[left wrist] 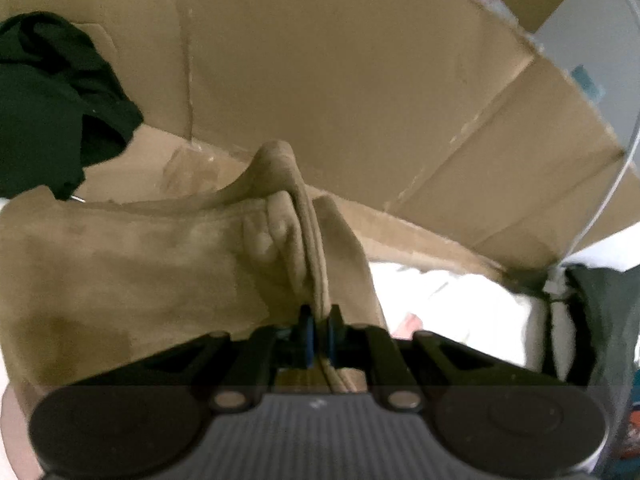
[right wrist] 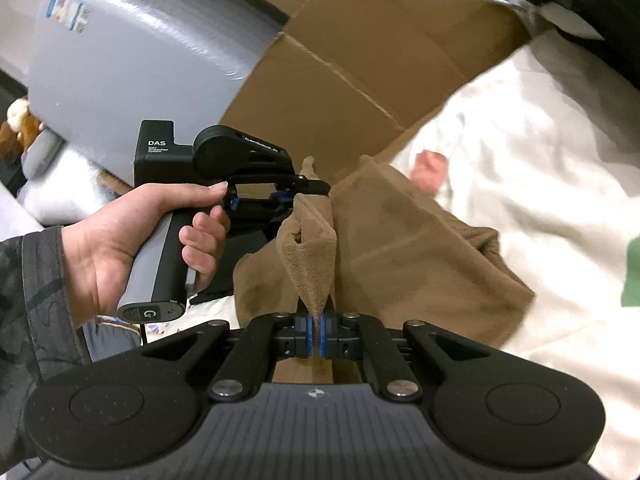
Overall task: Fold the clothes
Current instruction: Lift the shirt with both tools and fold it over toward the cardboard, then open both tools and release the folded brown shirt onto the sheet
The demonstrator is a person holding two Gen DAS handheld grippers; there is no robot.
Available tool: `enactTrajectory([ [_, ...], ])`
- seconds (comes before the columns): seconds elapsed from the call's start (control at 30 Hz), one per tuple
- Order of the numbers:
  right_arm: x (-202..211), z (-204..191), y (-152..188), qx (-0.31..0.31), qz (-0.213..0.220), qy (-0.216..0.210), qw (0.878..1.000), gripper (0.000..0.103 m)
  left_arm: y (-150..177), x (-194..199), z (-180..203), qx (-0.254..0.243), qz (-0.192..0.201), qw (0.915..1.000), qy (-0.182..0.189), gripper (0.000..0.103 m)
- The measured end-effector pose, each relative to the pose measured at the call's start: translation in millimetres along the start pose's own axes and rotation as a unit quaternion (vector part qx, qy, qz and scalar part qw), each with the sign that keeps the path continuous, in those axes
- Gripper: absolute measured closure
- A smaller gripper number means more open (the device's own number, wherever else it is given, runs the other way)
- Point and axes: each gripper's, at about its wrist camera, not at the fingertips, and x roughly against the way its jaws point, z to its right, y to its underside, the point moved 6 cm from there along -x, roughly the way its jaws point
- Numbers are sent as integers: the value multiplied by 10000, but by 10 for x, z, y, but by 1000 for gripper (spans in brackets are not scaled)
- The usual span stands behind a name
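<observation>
A brown plush garment (left wrist: 120, 272) hangs bunched between both grippers, over a white bedsheet (left wrist: 448, 304). My left gripper (left wrist: 319, 320) is shut on a folded edge of it; the cloth runs up and away to the left. In the right wrist view my right gripper (right wrist: 318, 320) is shut on a corner of the brown garment (right wrist: 420, 248), which drapes down to the right. The left gripper (right wrist: 308, 190), held by a person's hand (right wrist: 132, 240), pinches the same garment's far edge just beyond.
A large open cardboard box (left wrist: 360, 80) stands behind the garment. A dark green garment (left wrist: 52, 104) lies at the left by the box. A white cable (left wrist: 600, 200) runs at the right. A grey wrapped object (right wrist: 132, 64) and a soft toy (right wrist: 18, 124) sit at left.
</observation>
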Motion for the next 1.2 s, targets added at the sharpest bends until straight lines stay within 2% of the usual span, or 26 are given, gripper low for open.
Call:
enactTrajectory([
  [0.13, 6, 133, 3, -115, 43, 95, 9999, 100, 14, -125, 76, -105, -86, 9998, -177, 95],
  [0.57, 54, 426, 2, -736, 156, 262, 9968, 101, 51, -316, 441, -590, -258, 9971, -413, 94],
  [0.67, 83, 476, 5, -836, 188, 308, 9958, 101, 50, -329, 489, -495, -294, 9975, -417, 88],
  [0.73, 109, 519, 15, -987, 187, 352, 9943, 101, 41, -327, 513, -404, -325, 9979, -393, 75],
  [0.83, 175, 601, 22, -1231, 235, 503, 9908, 99, 12, -208, 597, -433, -253, 9981, -347, 70],
  [0.9, 263, 663, 13, -1339, 343, 614, 9885, 97, -22, -44, 649, -431, -195, 9986, -246, 66],
  [0.93, 309, 693, 5, -1397, 405, 653, 9872, 97, -31, 43, 648, -440, -180, 9986, -214, 61],
  [1.0, 405, 742, -17, -1487, 535, 735, 9847, 96, -47, 220, 636, -460, -154, 9987, -155, 58],
  [1.13, 594, 764, -87, -1418, 754, 924, 9827, 91, -37, 592, 505, -552, -14, 9983, -165, 58],
  [1.2, 638, 719, -129, -1273, 816, 893, 9845, 89, -22, 829, 377, -636, 39, 9979, -64, 51],
])
